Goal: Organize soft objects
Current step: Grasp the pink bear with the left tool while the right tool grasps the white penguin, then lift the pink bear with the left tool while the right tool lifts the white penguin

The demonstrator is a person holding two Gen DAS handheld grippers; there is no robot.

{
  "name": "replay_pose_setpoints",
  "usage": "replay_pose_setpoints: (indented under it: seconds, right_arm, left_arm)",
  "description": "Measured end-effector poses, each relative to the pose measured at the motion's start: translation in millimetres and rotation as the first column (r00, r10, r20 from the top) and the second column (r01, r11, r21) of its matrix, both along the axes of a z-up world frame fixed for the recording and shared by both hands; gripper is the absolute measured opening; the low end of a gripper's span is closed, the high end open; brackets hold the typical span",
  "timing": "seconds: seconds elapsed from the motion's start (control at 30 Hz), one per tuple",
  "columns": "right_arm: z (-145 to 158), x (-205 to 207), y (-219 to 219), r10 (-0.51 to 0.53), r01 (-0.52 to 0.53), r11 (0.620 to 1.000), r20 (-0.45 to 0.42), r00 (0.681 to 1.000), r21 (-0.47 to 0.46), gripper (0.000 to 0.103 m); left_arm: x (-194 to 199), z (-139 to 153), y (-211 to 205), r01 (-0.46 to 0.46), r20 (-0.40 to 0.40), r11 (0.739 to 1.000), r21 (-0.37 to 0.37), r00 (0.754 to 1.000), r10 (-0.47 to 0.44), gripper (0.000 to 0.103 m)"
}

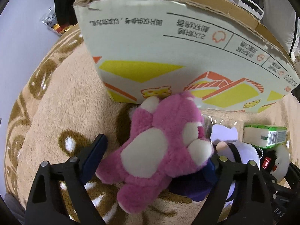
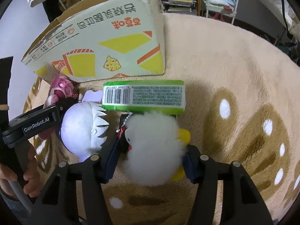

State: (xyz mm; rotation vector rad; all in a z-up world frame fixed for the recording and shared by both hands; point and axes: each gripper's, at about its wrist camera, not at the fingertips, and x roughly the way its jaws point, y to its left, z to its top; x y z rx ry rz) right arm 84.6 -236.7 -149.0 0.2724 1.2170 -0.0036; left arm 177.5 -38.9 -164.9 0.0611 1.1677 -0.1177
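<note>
A pink plush bear (image 1: 159, 140) lies on the beige rug in front of a printed cardboard box (image 1: 168, 56). My left gripper (image 1: 155, 148) straddles it, its blue pads against the bear's two sides; the right pad is mostly hidden under the bear's arm. In the right wrist view a white fluffy duck plush (image 2: 153, 150) with yellow beak and feet sits between the pads of my right gripper (image 2: 152, 146), which press on its sides. A white-haired doll plush (image 2: 80, 129) lies between the two toys.
A green tissue pack (image 2: 144, 95) lies just behind the duck, against the box (image 2: 105, 46), whose top is open. The left gripper's body (image 2: 37, 123) and a hand (image 2: 28, 178) crowd the doll's left. Bare rug (image 2: 234, 75) stretches right. Shelves stand beyond.
</note>
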Motion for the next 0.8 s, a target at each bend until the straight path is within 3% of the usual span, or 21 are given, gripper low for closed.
replay_pose_setpoints:
  seconds: [0.17, 0.27, 0.5, 0.8]
  right_arm:
    - [-3, -4, -5, -0.004, 0.004, 1.000, -0.011, 1.000, 0.024, 0.061]
    - [-3, -2, -14, -0.019, 0.020, 0.999, -0.008, 1.000, 0.041, 0.054]
    - [2, -6, -30, -0.046, 0.046, 0.997, 0.011, 0.999, 0.062, 0.036]
    - [21, -16, -20, -0.035, 0.033, 0.999, 0.090, 0.995, 0.023, 0.033]
  left_arm:
    - [-9, 6, -7, 0.034, 0.012, 0.999, 0.015, 0.999, -0.034, 0.071]
    - [-13, 9, -11, 0.047, 0.017, 0.999, 0.024, 0.999, -0.048, 0.067]
    - [-31, 16, -11, 0.022, 0.010, 1.000, 0.015, 1.000, -0.022, 0.065]
    - [-48, 31, 4, 0.004, 0.050, 1.000, 0.025, 0.999, -0.005, 0.065]
